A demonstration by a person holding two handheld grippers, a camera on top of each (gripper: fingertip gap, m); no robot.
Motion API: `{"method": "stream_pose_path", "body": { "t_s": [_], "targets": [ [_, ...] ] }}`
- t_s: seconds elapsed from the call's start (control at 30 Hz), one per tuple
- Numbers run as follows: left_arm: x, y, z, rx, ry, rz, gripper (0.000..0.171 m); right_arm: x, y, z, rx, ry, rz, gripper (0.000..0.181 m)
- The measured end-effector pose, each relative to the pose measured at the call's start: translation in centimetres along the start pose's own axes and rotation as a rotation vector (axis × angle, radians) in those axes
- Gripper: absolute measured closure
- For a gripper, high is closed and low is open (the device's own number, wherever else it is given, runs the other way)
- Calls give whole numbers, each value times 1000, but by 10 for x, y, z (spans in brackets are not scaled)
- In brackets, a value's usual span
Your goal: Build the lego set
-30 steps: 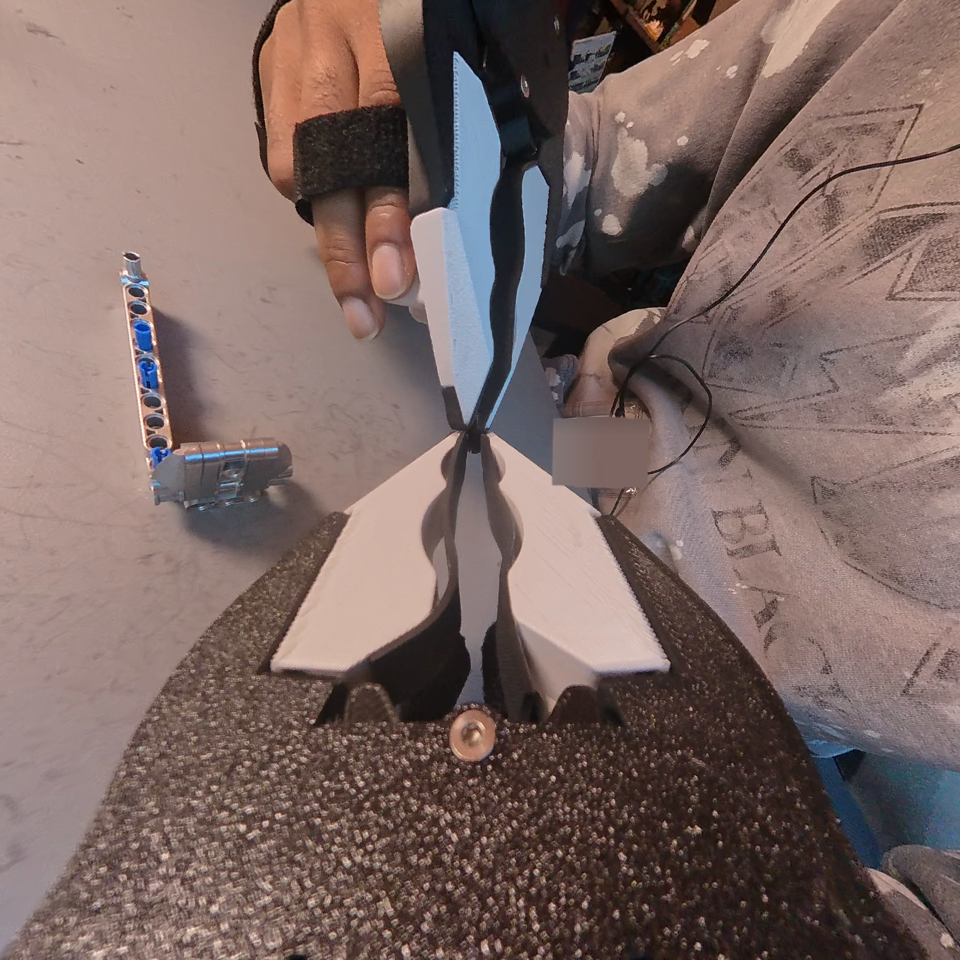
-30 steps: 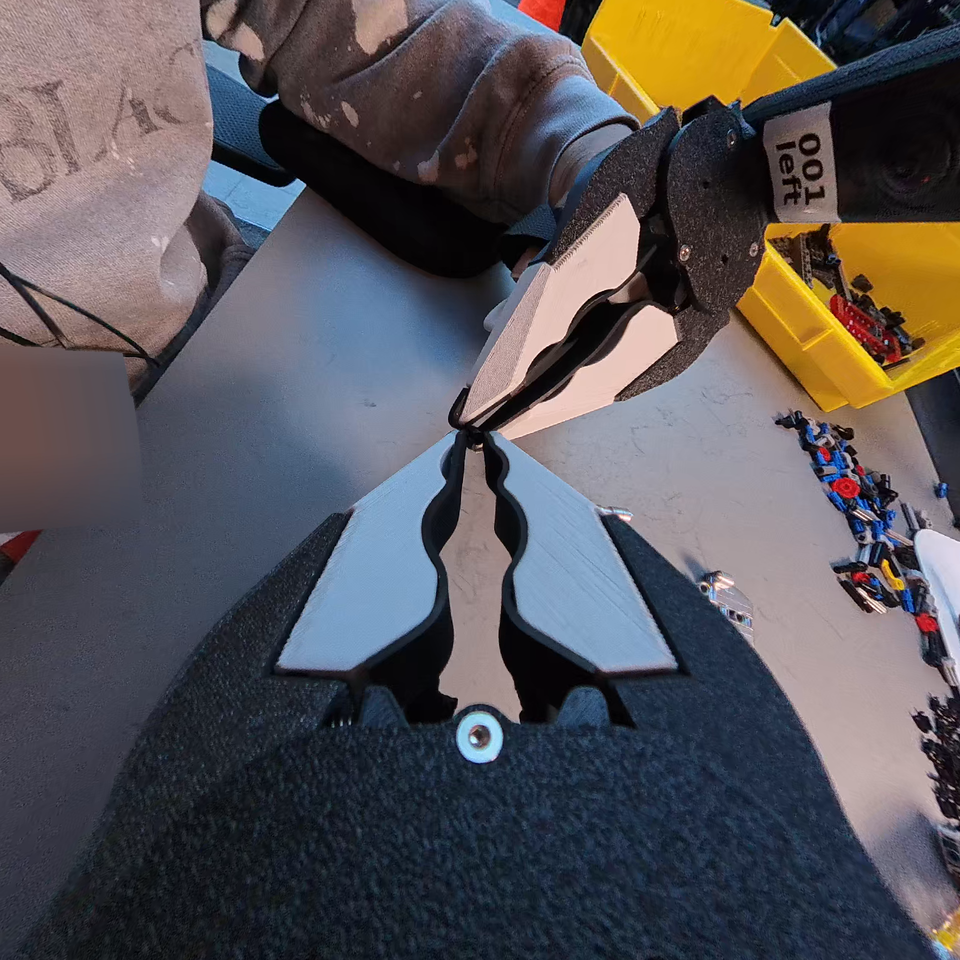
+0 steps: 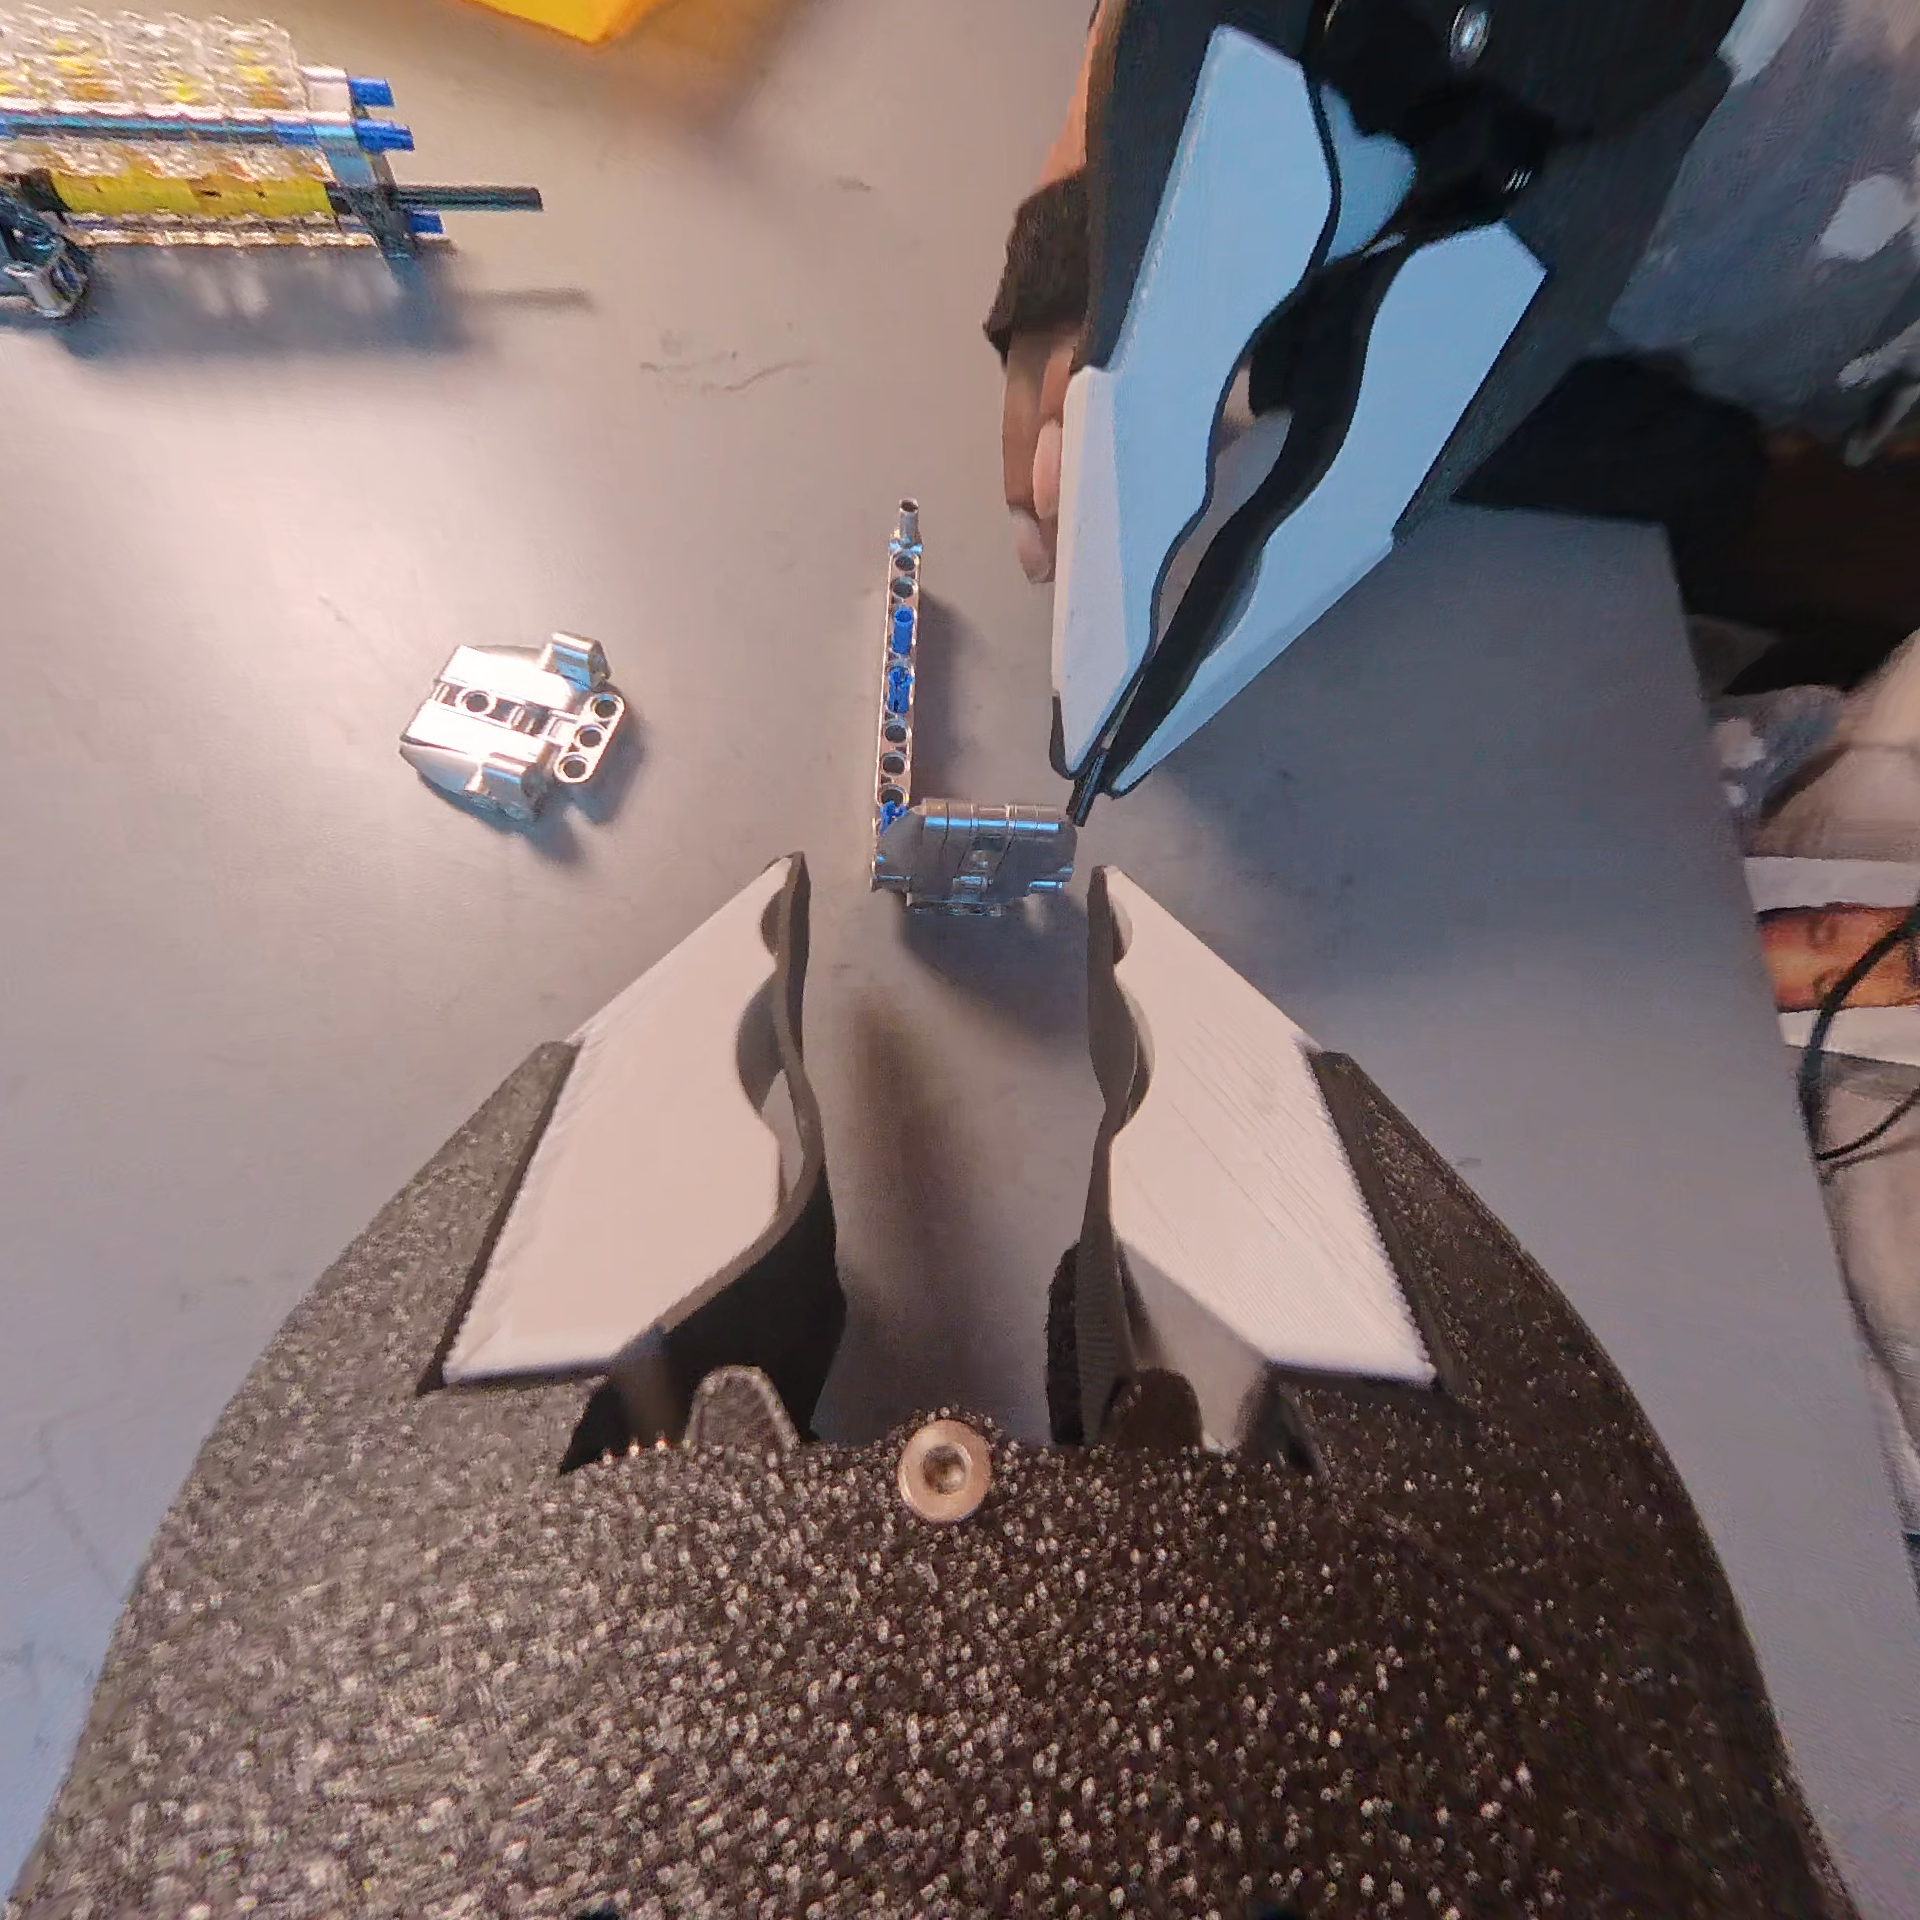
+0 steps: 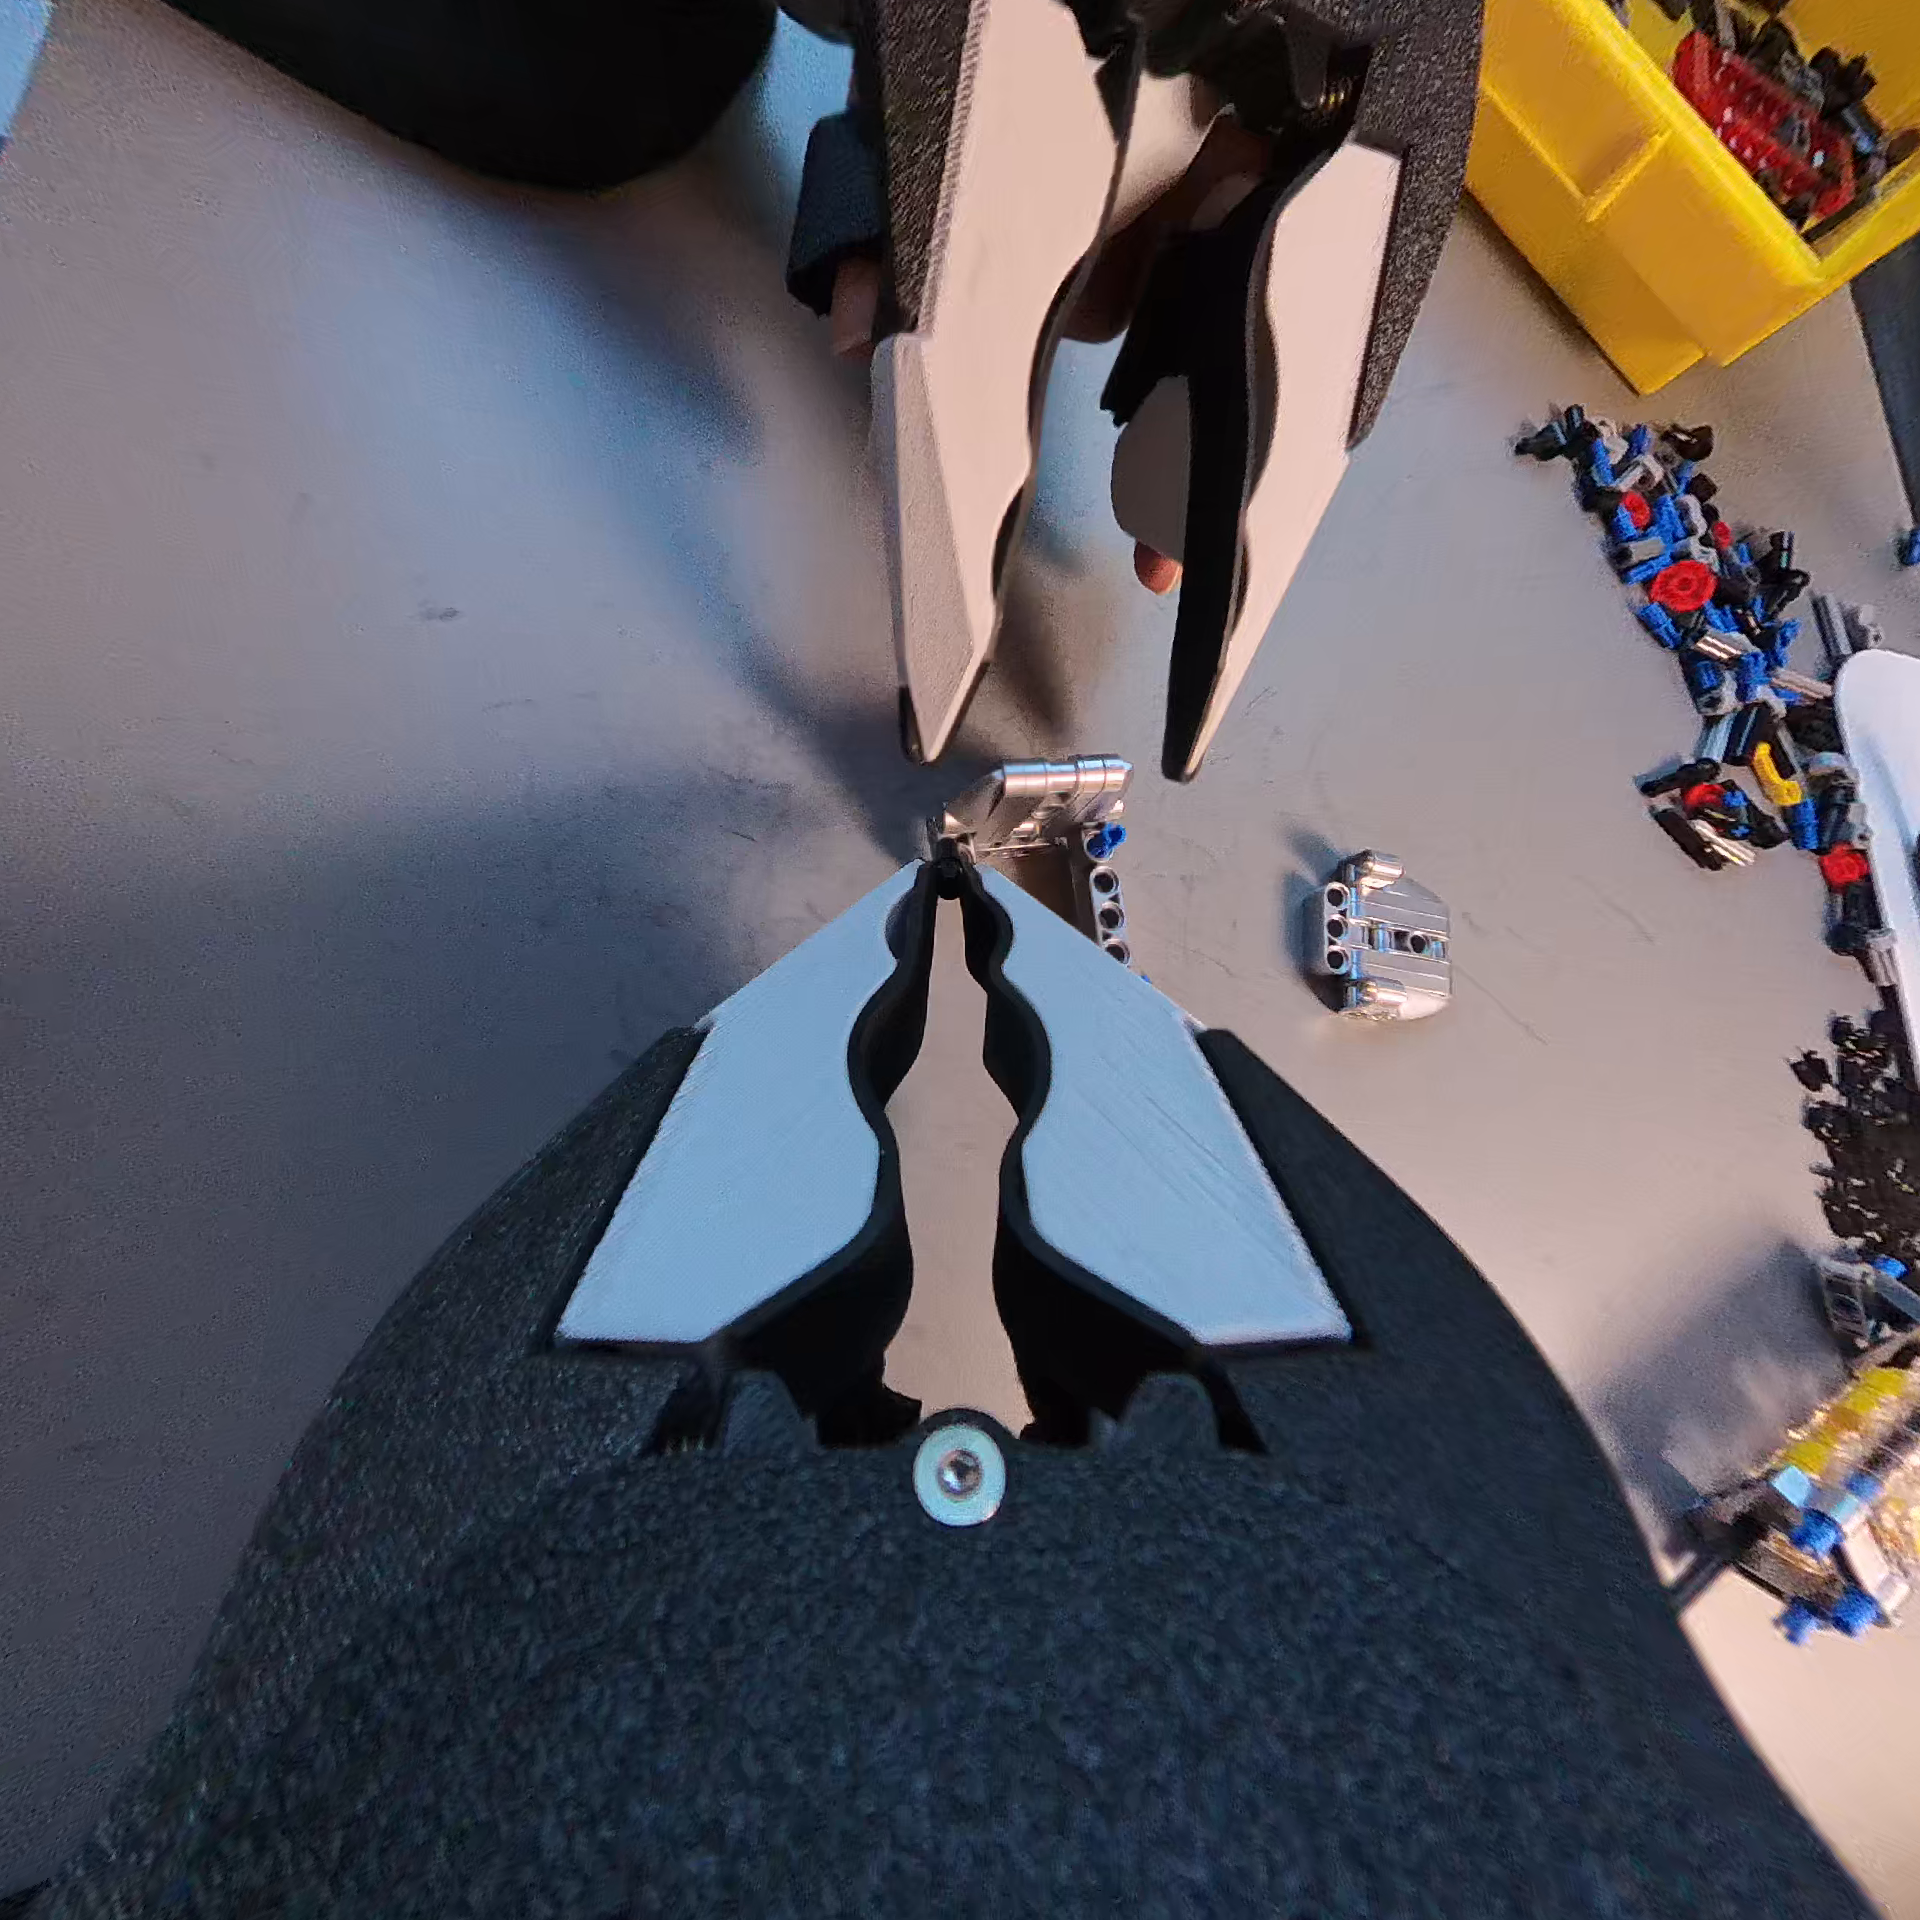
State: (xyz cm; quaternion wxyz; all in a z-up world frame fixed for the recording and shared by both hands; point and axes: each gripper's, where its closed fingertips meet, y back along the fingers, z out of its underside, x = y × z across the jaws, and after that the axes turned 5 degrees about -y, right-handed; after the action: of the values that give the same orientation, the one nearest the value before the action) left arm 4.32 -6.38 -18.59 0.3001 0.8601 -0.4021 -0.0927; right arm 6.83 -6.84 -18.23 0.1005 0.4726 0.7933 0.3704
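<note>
Silver assembly [image 3: 971, 854] ahead of spread jaws (left) —

Wrist cameras facing, close, sharing silver assembly [image 3: 971, 854]

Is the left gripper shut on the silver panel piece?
No: the left gripper is open, its fingers standing apart either side of the silver panel piece without touching it.

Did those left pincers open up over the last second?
Yes. The left gripper was shut; now its fingers stand wide apart just short of the silver hinged block with a long holed beam lying on the grey table.
</note>
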Motion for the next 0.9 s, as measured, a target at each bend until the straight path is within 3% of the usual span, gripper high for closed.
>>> {"method": "stream_pose_path", "body": {
  "t_s": [0.17,0.27,0.9],
  "targets": [
    [1,-19,12,-101,-124,-81,116,1,-5,4,-90,31,10,178],
    [1,-22,10,-104,-140,-97,124,2,-8,6,-134,55,18,178],
    [2,-24,10,-150,-73,-105,131,4,-5,9,-489,336,39,179]
  ]
}}
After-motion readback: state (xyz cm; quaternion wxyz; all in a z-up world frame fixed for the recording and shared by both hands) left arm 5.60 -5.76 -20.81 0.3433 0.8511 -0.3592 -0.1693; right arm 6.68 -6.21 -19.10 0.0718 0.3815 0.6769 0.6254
